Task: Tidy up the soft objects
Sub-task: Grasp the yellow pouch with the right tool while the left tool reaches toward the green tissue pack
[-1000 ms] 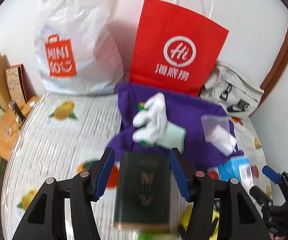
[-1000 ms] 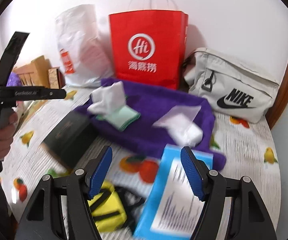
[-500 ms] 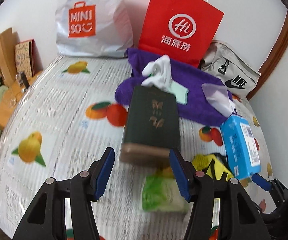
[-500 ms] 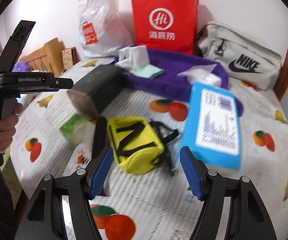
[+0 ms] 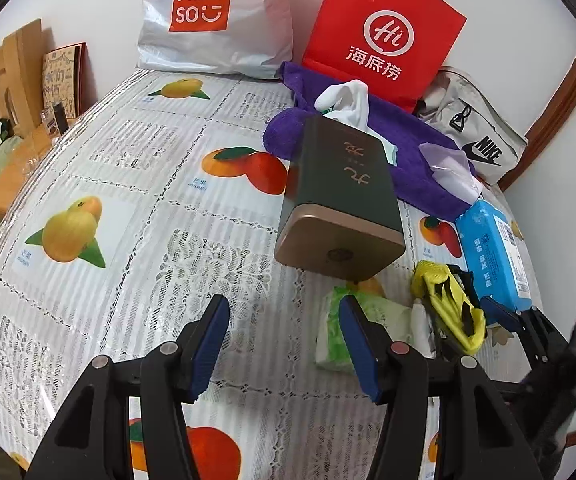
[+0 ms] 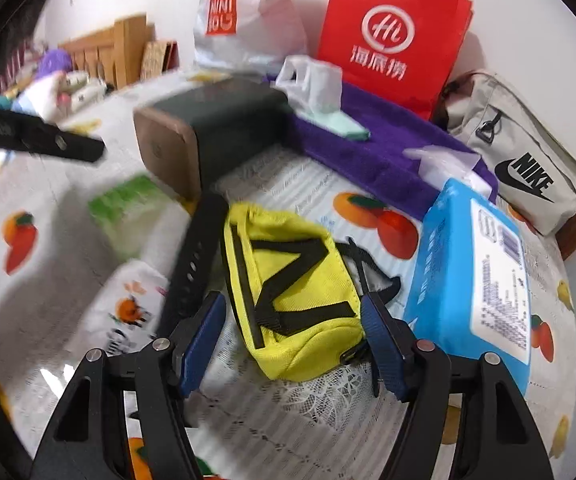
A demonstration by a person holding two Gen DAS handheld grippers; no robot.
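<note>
While both grippers hang over a table (image 5: 136,208) covered in a fruit-printed cloth, neither one holds anything. From the left wrist view, the left gripper (image 5: 284,344) stands part open over bare cloth, its blue pads apart with nothing between them; just past its right pad lies a green tissue pack (image 5: 334,332), and beyond that a dark green box (image 5: 344,196) with a tan end lies on its side. In the right wrist view, the right gripper (image 6: 294,344) has its jaws set wide, and they have just been opening further; a yellow pouch (image 6: 288,292) with black straps lies on the table with its near end between the pads, though I cannot tell whether the pads touch its fabric. A black strap (image 6: 196,256) lies just left of the pouch, and a blue wipes pack (image 6: 476,280) lies just to its right. Farther back, a purple towel (image 6: 376,148) is spread on the table with a white cloth (image 6: 312,84) and a clear plastic bag (image 6: 444,164) on it. Against the wall stand a red paper bag (image 5: 384,36), a white shopping bag (image 5: 216,20) and a grey waist bag (image 5: 476,136).
</note>
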